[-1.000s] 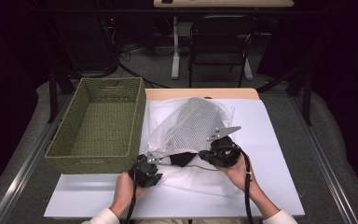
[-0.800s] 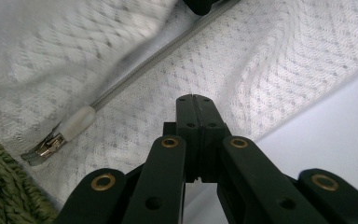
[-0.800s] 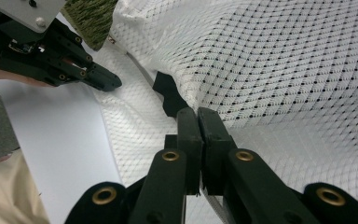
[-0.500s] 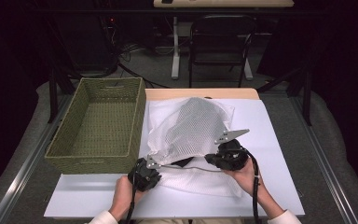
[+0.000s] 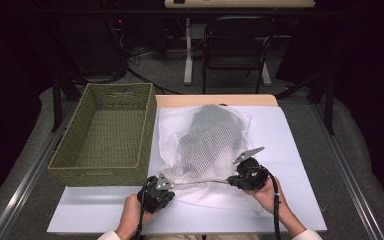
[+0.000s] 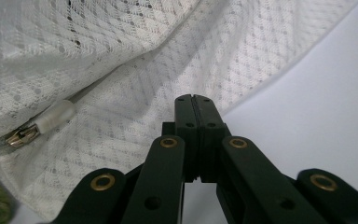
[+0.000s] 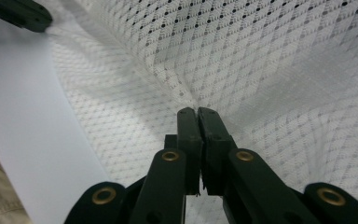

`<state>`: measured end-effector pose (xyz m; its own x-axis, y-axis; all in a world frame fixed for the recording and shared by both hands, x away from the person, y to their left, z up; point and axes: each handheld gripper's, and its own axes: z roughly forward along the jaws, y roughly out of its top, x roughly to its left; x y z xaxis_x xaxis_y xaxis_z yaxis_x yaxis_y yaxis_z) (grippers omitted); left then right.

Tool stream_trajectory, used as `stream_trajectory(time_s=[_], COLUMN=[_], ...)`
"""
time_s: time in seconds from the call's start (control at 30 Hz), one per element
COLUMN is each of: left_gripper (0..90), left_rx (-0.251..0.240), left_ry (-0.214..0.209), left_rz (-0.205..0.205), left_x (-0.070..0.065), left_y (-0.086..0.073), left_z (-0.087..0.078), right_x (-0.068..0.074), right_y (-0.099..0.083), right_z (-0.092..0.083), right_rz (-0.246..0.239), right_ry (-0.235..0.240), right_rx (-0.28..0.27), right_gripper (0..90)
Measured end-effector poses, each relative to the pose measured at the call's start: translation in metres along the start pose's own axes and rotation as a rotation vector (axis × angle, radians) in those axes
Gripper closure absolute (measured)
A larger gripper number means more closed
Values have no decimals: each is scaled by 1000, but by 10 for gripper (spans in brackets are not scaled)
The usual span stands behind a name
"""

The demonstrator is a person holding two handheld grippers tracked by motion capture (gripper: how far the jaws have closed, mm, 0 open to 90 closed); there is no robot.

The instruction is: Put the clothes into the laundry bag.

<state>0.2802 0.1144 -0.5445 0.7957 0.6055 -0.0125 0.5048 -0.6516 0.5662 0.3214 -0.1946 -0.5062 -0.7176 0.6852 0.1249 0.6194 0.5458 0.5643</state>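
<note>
Lowered since before, right tool (image 5: 231,181) and left tool (image 5: 166,188) pinch mesh bag (image 5: 207,145) beside basket (image 5: 105,135).

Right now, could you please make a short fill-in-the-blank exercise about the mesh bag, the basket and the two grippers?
1. The white mesh bag lies on the white table, and the dark clothing inside it shows through the ____.
2. The woven basket beside the bag is ____.
3. The left gripper and the right gripper each have their fingers ____ on the bag's fabric.

Missing words: mesh; empty; shut
</note>
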Motion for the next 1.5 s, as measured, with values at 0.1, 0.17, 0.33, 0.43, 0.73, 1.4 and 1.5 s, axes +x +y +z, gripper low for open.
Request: stream_trajectory(time_s=[0.1, 0.17, 0.33, 0.43, 0.73, 1.4, 1.5], left_gripper=[900, 900, 900, 897, 577, 456, 483], left_rx=[3, 3, 8, 6, -20, -80, -76], left_ry=[-25, -44, -101, -129, -95, 94, 71], left_rz=[7, 6, -4, 0, -43, -155, -169], left_x=[-5, -9, -20, -26, -22, 24, 27], left_y=[-2, -3, -7, -7, -9, 8, 8], left_z=[-2, -4, -7, -7, -24, -37, -32], right_x=[-3, -4, -7, -12, -10, -7, -5], right_y=[-3, -4, -14, -21, -24, -18, -17], right_z=[4, 6, 9, 9, 11, 8, 6], right_rz=[8, 7, 2, 10, -7, -52, -62], right_ry=[-4, -4, -14, -19, -10, -14, -8], right_rx=[19, 31, 75, 90, 93, 74, 67], right_gripper=[880, 880, 879, 879, 863, 631, 521])
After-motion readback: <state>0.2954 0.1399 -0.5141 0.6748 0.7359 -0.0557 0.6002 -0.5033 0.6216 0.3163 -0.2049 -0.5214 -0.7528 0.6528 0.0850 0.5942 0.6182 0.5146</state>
